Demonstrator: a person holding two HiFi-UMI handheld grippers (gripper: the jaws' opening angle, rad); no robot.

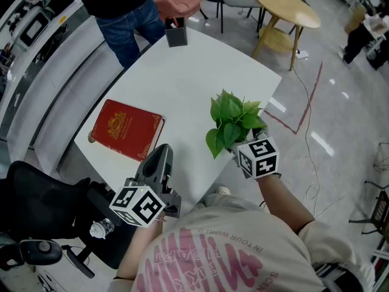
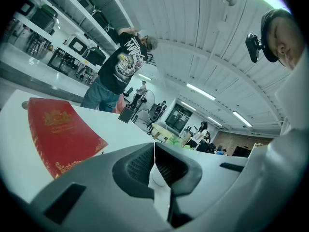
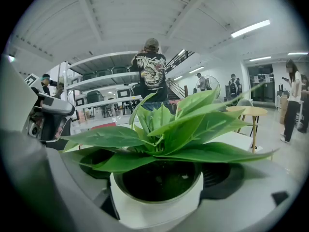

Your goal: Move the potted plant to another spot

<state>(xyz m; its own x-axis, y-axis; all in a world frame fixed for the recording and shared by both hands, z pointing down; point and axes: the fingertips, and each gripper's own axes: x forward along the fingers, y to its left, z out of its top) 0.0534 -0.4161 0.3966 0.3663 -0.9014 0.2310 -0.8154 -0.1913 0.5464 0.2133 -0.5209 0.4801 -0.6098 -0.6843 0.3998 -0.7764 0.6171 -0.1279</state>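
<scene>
The potted plant (image 1: 231, 122), green leaves in a small white pot (image 3: 154, 204), stands near the white table's (image 1: 182, 78) front right edge. My right gripper (image 1: 248, 143) is shut on the pot, its jaws pressed against both sides. In the right gripper view the plant (image 3: 164, 134) fills the middle. My left gripper (image 1: 159, 162) is shut with nothing between its jaws, at the table's front edge, just right of a red book (image 1: 127, 129). The left gripper view shows the closed jaws (image 2: 154, 170) and the red book (image 2: 60, 132) to their left.
A person in a black shirt and jeans (image 1: 121, 11) stands at the table's far side. A small black box (image 1: 176, 34) sits at the far edge. A round wooden table (image 1: 287, 8) stands beyond. A black chair (image 1: 42, 212) is at my left.
</scene>
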